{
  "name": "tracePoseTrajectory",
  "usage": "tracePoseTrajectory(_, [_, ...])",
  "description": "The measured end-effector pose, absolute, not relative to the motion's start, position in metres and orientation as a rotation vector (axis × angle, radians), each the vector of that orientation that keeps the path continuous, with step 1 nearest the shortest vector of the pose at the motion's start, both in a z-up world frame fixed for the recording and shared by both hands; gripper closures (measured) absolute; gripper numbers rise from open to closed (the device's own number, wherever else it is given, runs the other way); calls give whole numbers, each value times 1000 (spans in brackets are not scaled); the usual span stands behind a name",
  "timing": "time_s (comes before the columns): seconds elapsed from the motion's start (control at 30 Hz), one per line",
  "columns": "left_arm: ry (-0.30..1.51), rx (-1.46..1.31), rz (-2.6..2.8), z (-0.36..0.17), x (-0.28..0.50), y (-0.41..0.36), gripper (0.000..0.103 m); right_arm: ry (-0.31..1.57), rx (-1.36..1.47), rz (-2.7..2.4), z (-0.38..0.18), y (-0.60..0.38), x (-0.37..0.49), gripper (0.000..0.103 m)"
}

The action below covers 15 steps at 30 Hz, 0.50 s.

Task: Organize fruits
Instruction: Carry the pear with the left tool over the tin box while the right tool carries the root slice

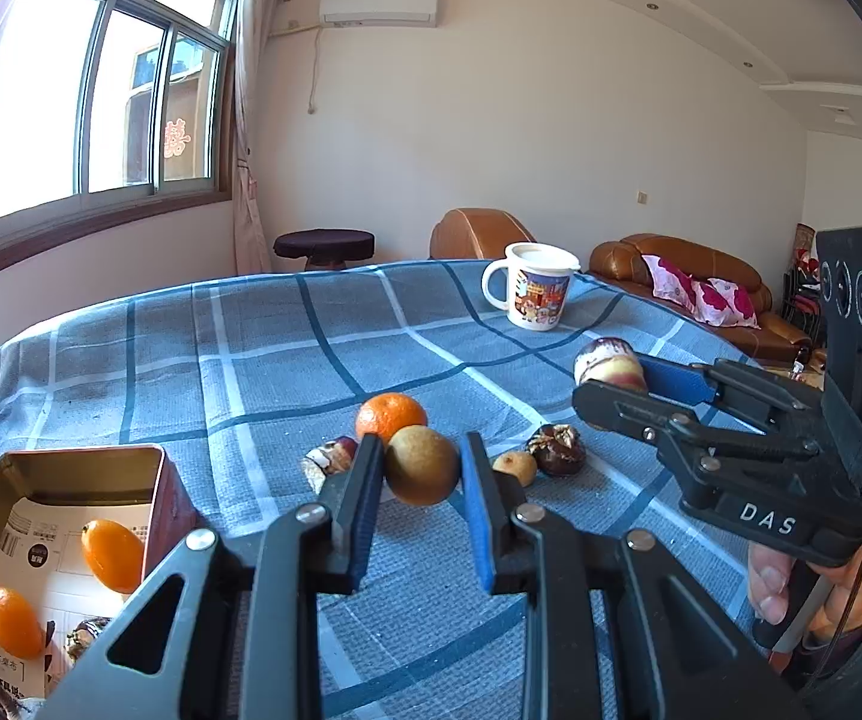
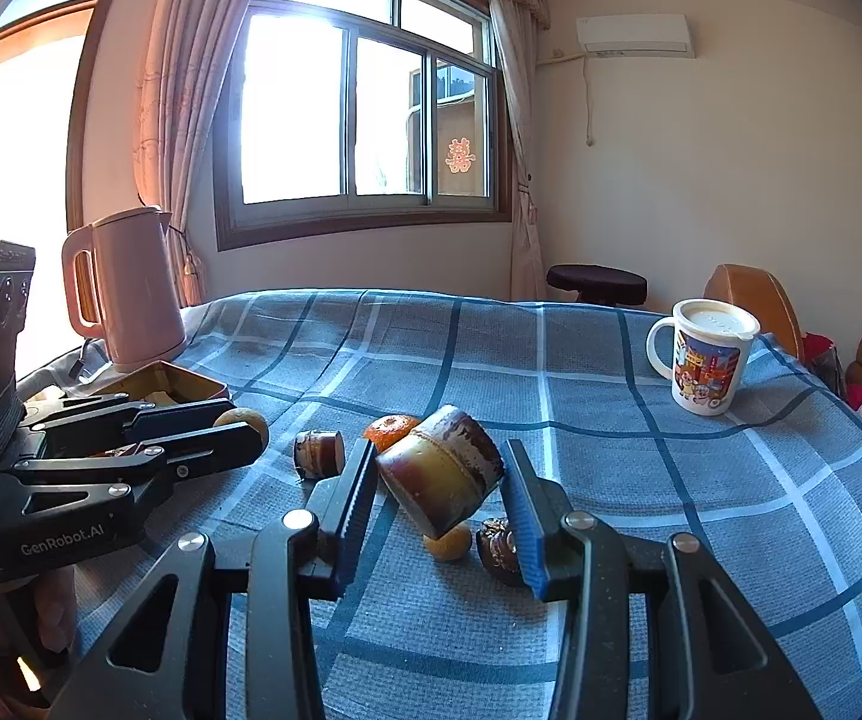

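My left gripper (image 1: 422, 471) is shut on a round brown fruit (image 1: 422, 465), held just above the blue checked tablecloth (image 1: 287, 348). My right gripper (image 2: 440, 480) is shut on a short purple-brown sugarcane piece (image 2: 440, 474), also lifted. Under and behind them lie a mandarin (image 1: 392, 417), another sugarcane piece (image 1: 329, 459), a small yellow-brown fruit (image 1: 515, 467) and a dark walnut-like piece (image 1: 557, 449). At the left stands an open tin box (image 1: 161, 480) holding two orange kumquats (image 1: 111, 552). In the left wrist view the right gripper (image 1: 608, 372) shows at the right.
A white cartoon mug (image 1: 536, 294) with a lid stands at the far right of the table. A pink kettle (image 2: 125, 288) stands at the far left beside the tin box (image 2: 203, 384). A person's hand (image 1: 770, 588) grips the right handle. Sofas and a stool lie beyond the table.
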<state>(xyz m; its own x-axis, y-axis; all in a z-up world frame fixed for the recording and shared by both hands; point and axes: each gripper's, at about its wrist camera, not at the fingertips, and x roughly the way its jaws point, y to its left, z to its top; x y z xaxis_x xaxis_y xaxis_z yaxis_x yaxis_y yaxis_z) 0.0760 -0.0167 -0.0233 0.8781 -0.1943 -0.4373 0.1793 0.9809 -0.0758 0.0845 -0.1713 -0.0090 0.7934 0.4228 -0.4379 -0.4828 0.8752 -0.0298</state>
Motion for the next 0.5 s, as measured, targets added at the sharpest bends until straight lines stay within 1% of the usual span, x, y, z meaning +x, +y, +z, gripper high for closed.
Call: tracePoseTrajectory(0.5, [421, -27, -187, -20, 70, -17, 75, 400, -140, 493, -6, -174, 78, 59])
